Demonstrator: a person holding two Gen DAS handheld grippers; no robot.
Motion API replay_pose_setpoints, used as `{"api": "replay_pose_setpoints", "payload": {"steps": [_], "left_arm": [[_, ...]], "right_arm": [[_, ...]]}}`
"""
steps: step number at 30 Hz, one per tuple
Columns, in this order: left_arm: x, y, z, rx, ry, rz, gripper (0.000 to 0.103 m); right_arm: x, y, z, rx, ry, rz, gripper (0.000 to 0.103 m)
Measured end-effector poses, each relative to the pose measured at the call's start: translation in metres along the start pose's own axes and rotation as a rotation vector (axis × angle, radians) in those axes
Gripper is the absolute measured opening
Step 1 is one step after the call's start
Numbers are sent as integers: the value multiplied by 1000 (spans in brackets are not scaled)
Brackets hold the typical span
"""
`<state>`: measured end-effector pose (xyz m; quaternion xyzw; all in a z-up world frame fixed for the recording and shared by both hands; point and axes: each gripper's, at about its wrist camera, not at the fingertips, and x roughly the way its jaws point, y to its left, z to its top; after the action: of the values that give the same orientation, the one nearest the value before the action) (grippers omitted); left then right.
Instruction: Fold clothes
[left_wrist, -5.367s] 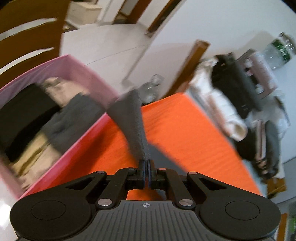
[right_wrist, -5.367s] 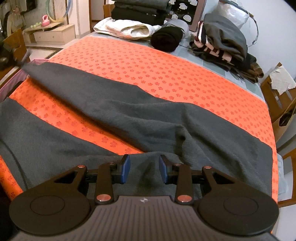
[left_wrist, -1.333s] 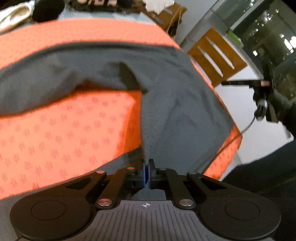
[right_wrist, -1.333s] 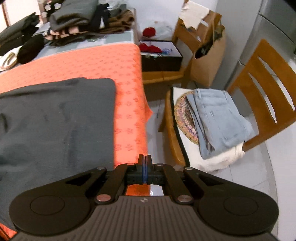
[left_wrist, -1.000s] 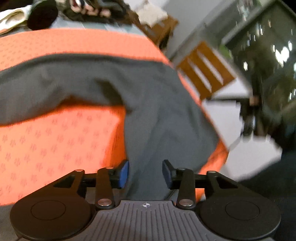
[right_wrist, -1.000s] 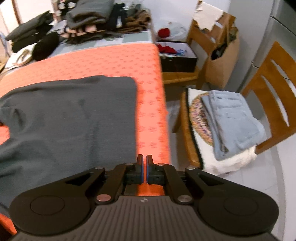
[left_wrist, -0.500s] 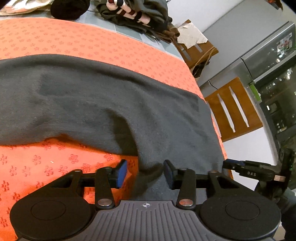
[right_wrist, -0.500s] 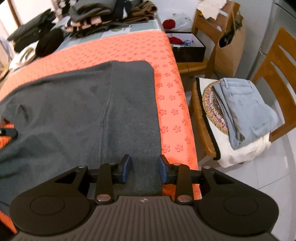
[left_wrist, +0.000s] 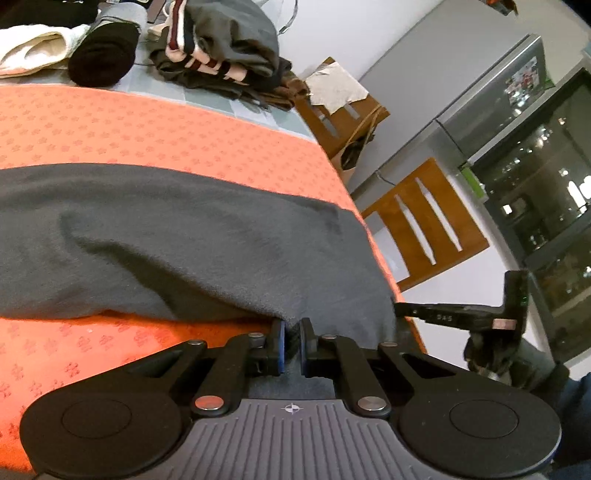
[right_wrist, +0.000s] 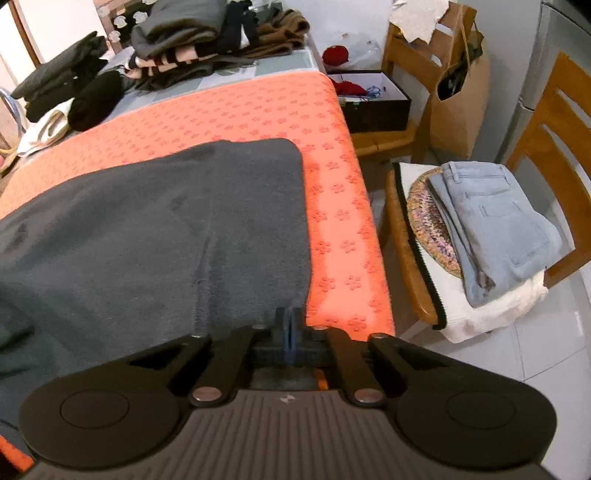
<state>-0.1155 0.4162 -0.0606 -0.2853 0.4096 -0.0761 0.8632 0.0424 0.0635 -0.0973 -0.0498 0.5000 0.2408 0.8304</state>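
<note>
Dark grey garment (right_wrist: 155, 229): soft fleece-like cloth, spread flat on the orange floral-print cloth (right_wrist: 258, 107) covering the table. Long axis runs across the table, from the right-hand end, where its straight hem lies parallel to the table's short edge and just inside it, away to the left and out of both views. A faint seam or crease runs from the near edge toward the far edge. In the left wrist view its near edge (left_wrist: 207, 302) lifts in a fold off the orange cloth.

Left gripper (left_wrist: 291, 345): jaws have just been closing and now pinch a bunched fold of the garment's near edge between the blue pads.

Right gripper (right_wrist: 290, 332): jaws have just closed, clenched on the garment's near right corner at the hem; pads nearly meet with thin cloth between.

Surroundings:
- piles of folded and loose clothes (right_wrist: 207, 33) on the far part of the table, beyond the orange cloth;
- black rolled item (left_wrist: 103, 55) beside a white cloth;
- wooden chair (right_wrist: 550, 147) to the right, holding folded light-blue jeans (right_wrist: 491, 218) on a woven mat;
- brown paper bag (right_wrist: 458, 99) behind.
</note>
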Motion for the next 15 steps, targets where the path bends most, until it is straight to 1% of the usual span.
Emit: {"api": "replay_pose_setpoints", "payload": {"steps": [4, 7, 11, 12, 14, 15], "left_arm": [[4, 2, -1, 7, 19, 20, 9], [10, 1, -4, 28, 47, 33, 10], [23, -2, -14, 87, 104, 64, 10], [23, -3, -16, 98, 104, 66, 11], [20, -5, -19, 109, 93, 56, 19], [16, -6, -19, 114, 81, 52, 28]], "right_arm": [[-11, 4, 1, -47, -8, -57, 1], [-22, -5, 1, -32, -17, -97, 1], [-24, -11, -5, -35, -5, -111, 1], [-23, -9, -6, -38, -7, -115, 2], [-23, -6, -5, -42, -16, -122, 4], [-24, -4, -3, -50, -24, -133, 6]]}}
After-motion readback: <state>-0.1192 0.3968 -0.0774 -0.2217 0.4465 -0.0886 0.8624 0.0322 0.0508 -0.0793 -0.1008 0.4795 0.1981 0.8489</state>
